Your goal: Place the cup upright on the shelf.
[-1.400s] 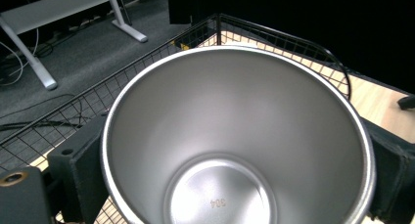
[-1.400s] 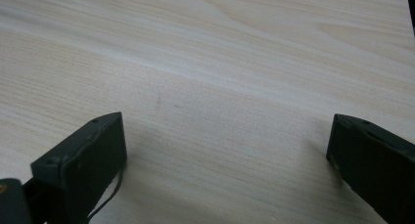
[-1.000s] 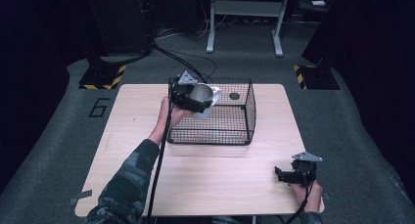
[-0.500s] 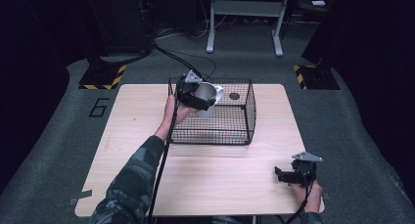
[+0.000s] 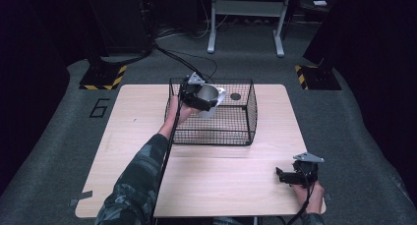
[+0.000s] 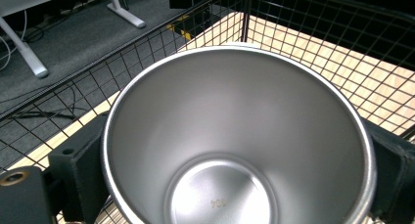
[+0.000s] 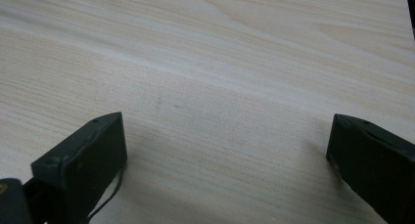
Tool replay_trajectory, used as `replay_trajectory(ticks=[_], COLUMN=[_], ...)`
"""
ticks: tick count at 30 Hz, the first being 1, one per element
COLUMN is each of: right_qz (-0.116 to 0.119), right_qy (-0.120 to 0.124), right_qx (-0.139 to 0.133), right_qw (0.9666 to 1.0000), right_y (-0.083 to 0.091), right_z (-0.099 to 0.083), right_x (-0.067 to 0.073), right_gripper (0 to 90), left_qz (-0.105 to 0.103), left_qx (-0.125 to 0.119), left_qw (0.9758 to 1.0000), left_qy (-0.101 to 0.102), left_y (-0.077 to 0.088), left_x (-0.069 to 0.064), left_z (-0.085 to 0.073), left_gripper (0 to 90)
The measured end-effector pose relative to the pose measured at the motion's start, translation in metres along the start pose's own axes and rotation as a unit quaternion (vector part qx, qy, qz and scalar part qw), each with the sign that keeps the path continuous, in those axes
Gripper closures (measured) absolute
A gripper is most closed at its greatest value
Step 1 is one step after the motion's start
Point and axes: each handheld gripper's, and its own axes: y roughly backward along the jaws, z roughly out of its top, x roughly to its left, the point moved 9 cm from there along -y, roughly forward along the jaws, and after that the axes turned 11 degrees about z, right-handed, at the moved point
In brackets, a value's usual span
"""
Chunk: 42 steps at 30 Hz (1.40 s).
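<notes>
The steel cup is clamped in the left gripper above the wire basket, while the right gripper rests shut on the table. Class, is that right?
Not quite: the right gripper is open, its jaws wide apart over bare table, as the right gripper view shows. The rest holds.

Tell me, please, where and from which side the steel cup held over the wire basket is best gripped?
Across its round wall just below the rim, one finger on each side, as the left gripper holds the steel cup now. The wall tapers toward the base, so a lower grip might slip.

Dim room, evenly lit table (image 5: 147, 136), soft glare inside steel cup (image 6: 235, 136), jaws blurred, high view grainy
</notes>
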Motion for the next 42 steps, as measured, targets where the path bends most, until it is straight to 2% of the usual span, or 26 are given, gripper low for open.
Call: replay_trajectory(ticks=[9,13,22,25,30,37,42], right_qz=[0.001,0.001,0.002,0.002,0.002,0.002,0.002], right_qy=[0.001,0.001,0.002,0.002,0.001,0.002,0.002], right_qx=[0.001,0.002,0.002,0.002,0.001,0.002,0.002], right_qw=[1.0,1.0,1.0,1.0,1.0,1.0,1.0], right_y=[0.0,0.0,0.0,0.0,0.0,0.0,0.0], right_z=[0.0,0.0,0.0,0.0,0.0,0.0,0.0], right_x=[0.0,0.0,0.0,0.0,0.0,0.0,0.0], right_gripper=[1.1,1.2,1.2,1.3,1.3,1.3,1.3], left_qz=[-0.016,-0.021,-0.015,-0.016,-0.019,-0.02,-0.019], left_qx=[-0.006,0.007,0.022,0.032,0.041,0.062,0.07], left_qw=[0.9998,0.9997,0.9996,0.9993,0.999,0.9979,0.9973], left_qy=[-0.008,-0.006,0.003,0.001,0.008,0.001,0.004], left_y=[-0.012,-0.018,-0.028,-0.03,-0.033,-0.038,-0.04], left_x=[-0.003,-0.003,-0.001,-0.001,-0.001,-0.002,-0.002], left_z=[-0.005,-0.01,-0.019,-0.023,-0.027,-0.034,-0.037], left_gripper=[6.5,6.5,6.5,6.5,6.5,6.5,6.5])
